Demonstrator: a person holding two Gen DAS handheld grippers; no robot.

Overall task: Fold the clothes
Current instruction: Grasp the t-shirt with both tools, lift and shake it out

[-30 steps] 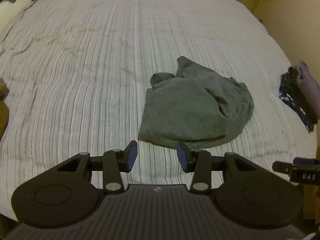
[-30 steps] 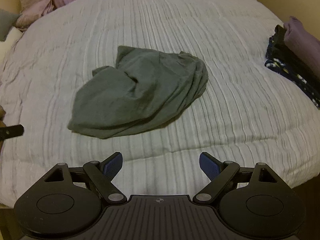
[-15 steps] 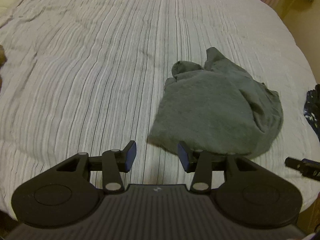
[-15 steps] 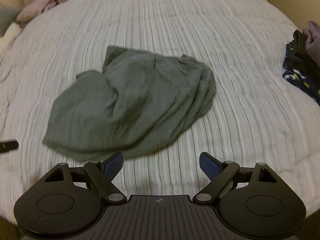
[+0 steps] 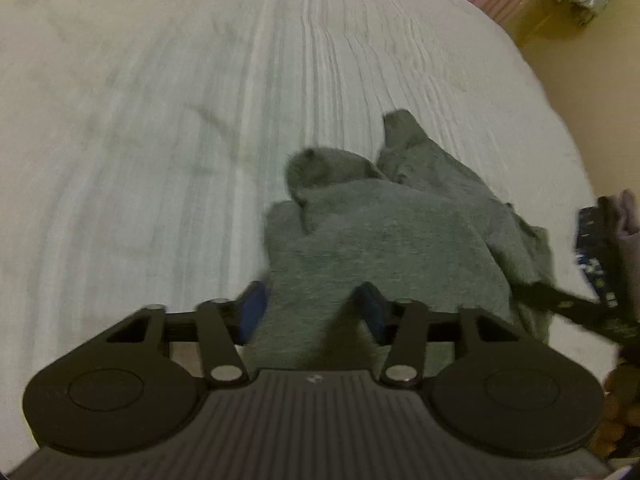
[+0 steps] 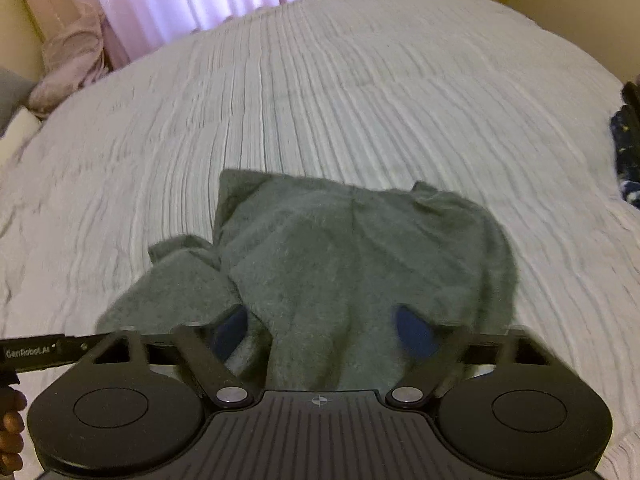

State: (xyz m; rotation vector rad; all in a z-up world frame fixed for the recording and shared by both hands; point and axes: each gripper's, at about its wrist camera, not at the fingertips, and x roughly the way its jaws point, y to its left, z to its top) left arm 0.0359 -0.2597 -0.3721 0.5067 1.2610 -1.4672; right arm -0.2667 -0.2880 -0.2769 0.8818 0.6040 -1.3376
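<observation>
Between your left gripper's [image 5: 311, 303] spread fingers lay the near hem of the crumpled grey-green shirt [image 5: 384, 240], its left edge just inside the left pad, nothing pinched. Farther right, your right gripper [image 6: 325, 332] was spread too, straddling the shirt's [image 6: 344, 256] near edge on the striped bedspread [image 6: 320, 100]. You seemed to be at the pick-up step; next you would need both to close on the hem, then lift and spread it flat.

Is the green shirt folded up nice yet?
Not yet. The green shirt lies crumpled in a lumpy heap on the bed, with bunched flaps and uneven edges.
</observation>
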